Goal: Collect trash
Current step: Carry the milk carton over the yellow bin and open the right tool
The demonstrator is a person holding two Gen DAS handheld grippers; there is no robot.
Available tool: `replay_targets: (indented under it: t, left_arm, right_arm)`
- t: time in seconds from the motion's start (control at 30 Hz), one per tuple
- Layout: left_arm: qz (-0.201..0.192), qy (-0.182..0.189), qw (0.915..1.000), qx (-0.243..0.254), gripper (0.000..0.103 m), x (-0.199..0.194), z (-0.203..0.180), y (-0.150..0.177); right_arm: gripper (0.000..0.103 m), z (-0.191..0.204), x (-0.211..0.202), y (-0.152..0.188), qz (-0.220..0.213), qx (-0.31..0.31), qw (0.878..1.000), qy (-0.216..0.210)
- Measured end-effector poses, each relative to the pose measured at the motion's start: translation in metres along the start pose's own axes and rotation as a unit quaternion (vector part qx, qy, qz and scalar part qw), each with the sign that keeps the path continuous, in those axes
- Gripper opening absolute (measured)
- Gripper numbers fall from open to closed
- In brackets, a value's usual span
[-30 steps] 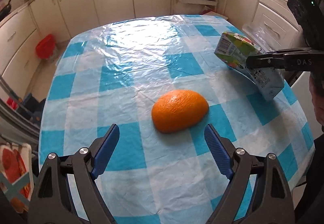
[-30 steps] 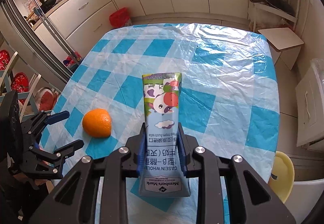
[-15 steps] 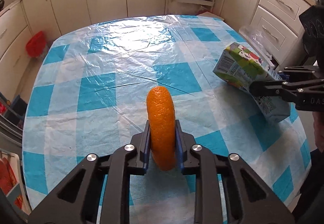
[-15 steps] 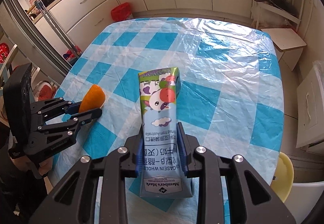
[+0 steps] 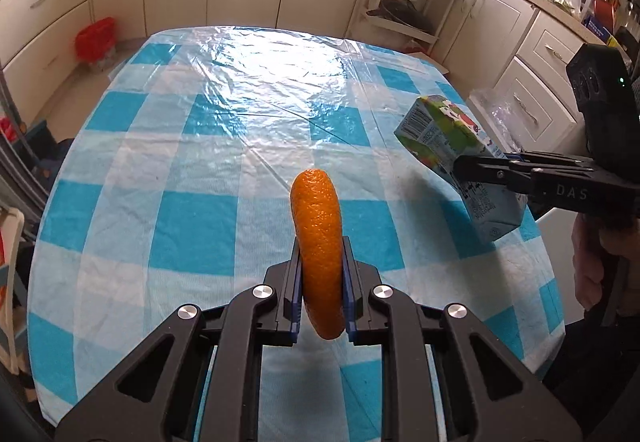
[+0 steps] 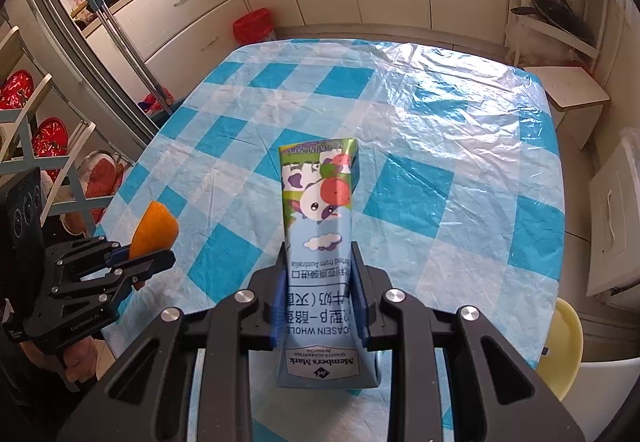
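Your left gripper [image 5: 320, 296], jaws just closed, clamps the orange peel half [image 5: 319, 250] above the blue-checked plastic-covered desk [image 5: 192, 226]. Your right gripper [image 6: 319, 308] jaws grip the flattened blue milk carton [image 6: 318, 226], off the desk.

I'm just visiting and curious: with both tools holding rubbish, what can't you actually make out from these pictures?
- Where the trash goes: no bin for it is identifiable in either view.
- Underside of the orange peel: in the left wrist view the left gripper pads cover its sides.
- Whether the milk carton is empty: it is closed and opaque, clamped in the right gripper.
- The person: only hands, cut off by the frame edges.
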State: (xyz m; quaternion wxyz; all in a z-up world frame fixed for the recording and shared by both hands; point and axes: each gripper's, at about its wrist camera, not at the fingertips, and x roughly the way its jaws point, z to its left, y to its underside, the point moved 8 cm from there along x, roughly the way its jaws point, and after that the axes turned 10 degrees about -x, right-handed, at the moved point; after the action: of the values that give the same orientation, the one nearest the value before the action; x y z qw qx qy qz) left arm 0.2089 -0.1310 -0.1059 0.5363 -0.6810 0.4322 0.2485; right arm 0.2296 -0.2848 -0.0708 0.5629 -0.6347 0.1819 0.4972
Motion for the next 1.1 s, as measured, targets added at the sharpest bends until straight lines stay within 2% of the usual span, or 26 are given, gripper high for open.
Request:
replay_targets:
  t: [0.27,0.4,0.57,1.1]
  left_arm:
    - [-0.003,-0.004,0.9999,-0.009,0.015,-0.023,0.007,0.033]
    - [-0.004,-0.001,0.9999,-0.010,0.015,-0.025,0.006,0.036]
    - [-0.003,0.001,1.0000,-0.002,0.015,-0.024,0.001,0.038]
    - [0.000,0.006,0.9999,0.012,0.015,-0.011,-0.017,0.037]
  right_arm:
    - [0.028,0.011,-0.022,0.013,-0.023,0.025,0.999,-0.010]
    - [0.028,0.021,-0.035,0.016,-0.037,0.028,0.999,-0.015]
    - [0.028,0.028,-0.037,0.020,-0.034,0.022,0.999,-0.011]
    - [0.028,0.015,-0.052,0.024,-0.051,0.038,0.998,-0.001]
